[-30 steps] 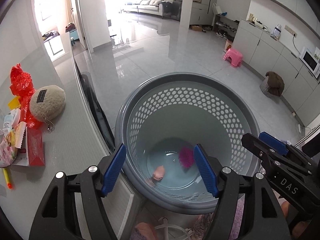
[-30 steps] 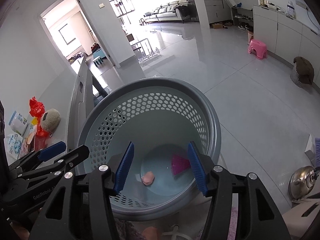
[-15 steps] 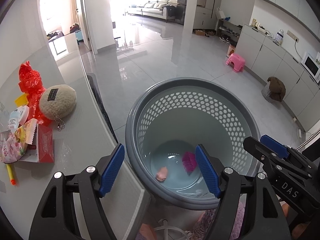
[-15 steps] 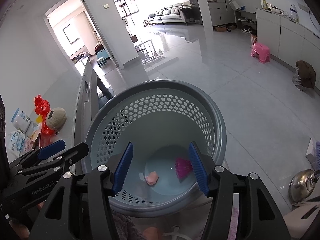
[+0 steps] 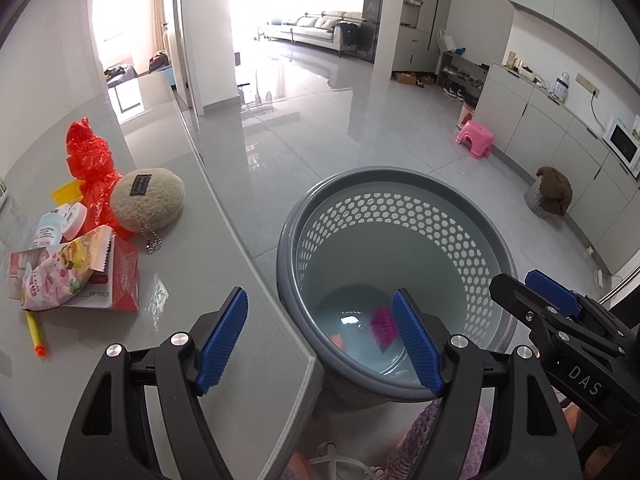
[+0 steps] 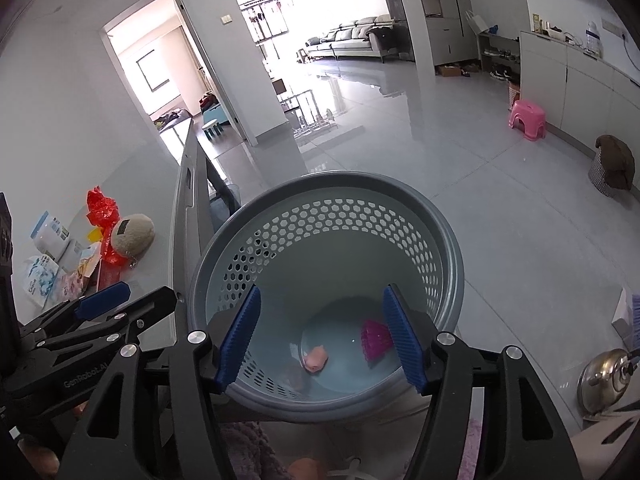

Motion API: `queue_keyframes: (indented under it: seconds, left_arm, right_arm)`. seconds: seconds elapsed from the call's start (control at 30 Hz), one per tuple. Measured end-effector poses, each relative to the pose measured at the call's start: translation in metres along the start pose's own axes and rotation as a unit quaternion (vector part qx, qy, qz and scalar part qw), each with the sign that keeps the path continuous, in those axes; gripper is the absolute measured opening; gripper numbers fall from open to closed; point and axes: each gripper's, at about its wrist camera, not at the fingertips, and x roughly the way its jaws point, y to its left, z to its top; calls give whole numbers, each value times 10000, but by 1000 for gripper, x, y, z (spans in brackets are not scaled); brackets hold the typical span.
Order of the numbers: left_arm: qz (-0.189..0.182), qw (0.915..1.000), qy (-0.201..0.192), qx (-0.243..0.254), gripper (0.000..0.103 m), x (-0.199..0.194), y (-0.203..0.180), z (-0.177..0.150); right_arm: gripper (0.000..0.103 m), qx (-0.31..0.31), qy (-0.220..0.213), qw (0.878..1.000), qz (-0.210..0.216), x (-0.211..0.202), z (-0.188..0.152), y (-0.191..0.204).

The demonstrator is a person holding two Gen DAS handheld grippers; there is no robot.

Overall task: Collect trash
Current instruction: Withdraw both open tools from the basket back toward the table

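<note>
While both tools gape empty, the basket [image 6: 448, 248] holds pink scraps [image 6: 316, 358].

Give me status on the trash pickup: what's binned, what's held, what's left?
Binned: a magenta piece and a small pink piece lie at the bottom of the grey basket. Held: nothing; left tongs and right tongs are both open and empty. Left: the table pile, including red plastic bag, snack packet and red box.

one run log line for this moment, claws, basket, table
left claw open, empty | right claw open, empty | basket: pink scrap, magenta piece | table: wrappers waiting
</note>
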Motion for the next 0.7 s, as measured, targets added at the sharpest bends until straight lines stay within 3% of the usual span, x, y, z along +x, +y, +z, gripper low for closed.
queue_keyframes:
  seconds: [0.7]
  left_arm:
    - [71,9995,-256,-168,75,-31,22,-21]
  right_arm:
    - [64,-281,-127,9994,183,-20,-10,32]
